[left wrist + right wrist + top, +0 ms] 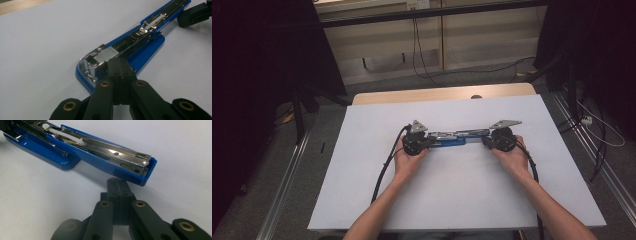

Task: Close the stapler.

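Note:
A blue stapler [452, 139] lies swung open flat on the white table [437, 200], its chrome staple channel facing up. In the left gripper view the stapler [140, 47] runs away to the upper right. My left gripper [119, 62] is shut with nothing between its jaws, and its tips sit at the chrome front end over the blue base. My right gripper [117, 183] is also shut with nothing held, its tips just short of the blue end of the stapler's [100, 155] opened arm. From above, the left gripper [432, 142] and right gripper [484, 141] flank the stapler's two ends.
The far jaws of the other gripper [195, 15] show at the stapler's far end. A wooden tabletop strip [442, 93] runs behind the white sheet. Cables [417, 45] lie on the floor beyond, and metal rails [287, 175] flank the table.

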Demonstrator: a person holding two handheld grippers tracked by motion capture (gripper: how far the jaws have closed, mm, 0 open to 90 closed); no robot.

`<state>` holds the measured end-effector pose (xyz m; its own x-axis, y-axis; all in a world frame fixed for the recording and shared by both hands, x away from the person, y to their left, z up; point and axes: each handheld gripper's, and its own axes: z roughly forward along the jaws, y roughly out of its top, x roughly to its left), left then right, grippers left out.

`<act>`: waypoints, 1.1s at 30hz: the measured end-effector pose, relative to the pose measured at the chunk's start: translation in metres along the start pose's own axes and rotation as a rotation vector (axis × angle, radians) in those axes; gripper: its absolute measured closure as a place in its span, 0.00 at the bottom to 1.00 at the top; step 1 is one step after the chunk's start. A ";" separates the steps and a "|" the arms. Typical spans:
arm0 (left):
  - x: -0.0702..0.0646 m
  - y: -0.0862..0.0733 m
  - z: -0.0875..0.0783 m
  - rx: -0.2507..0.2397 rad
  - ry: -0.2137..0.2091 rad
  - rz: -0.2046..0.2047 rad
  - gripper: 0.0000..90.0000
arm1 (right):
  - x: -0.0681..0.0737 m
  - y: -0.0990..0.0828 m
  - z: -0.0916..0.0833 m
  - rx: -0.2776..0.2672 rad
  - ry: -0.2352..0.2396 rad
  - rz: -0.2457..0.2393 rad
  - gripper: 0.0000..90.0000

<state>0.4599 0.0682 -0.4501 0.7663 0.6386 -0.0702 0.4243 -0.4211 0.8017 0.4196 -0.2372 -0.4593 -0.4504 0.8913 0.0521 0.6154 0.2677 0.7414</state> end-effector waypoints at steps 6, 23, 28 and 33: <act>0.001 0.000 0.000 0.003 -0.002 0.001 1.00 | 0.000 0.000 0.001 -0.005 -0.002 -0.004 1.00; 0.000 -0.001 0.000 -0.004 0.003 0.005 1.00 | 0.000 0.002 0.002 -0.045 -0.018 -0.022 1.00; 0.000 -0.002 0.000 -0.011 -0.004 -0.008 1.00 | 0.001 0.002 0.003 -0.056 -0.020 -0.026 1.00; 0.000 -0.002 0.000 -0.011 -0.002 -0.007 1.00 | 0.002 0.003 0.003 -0.076 -0.011 -0.026 1.00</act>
<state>0.4593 0.0691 -0.4515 0.7646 0.6399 -0.0772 0.4242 -0.4094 0.8078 0.4223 -0.2337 -0.4591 -0.4588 0.8882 0.0251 0.5527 0.2631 0.7908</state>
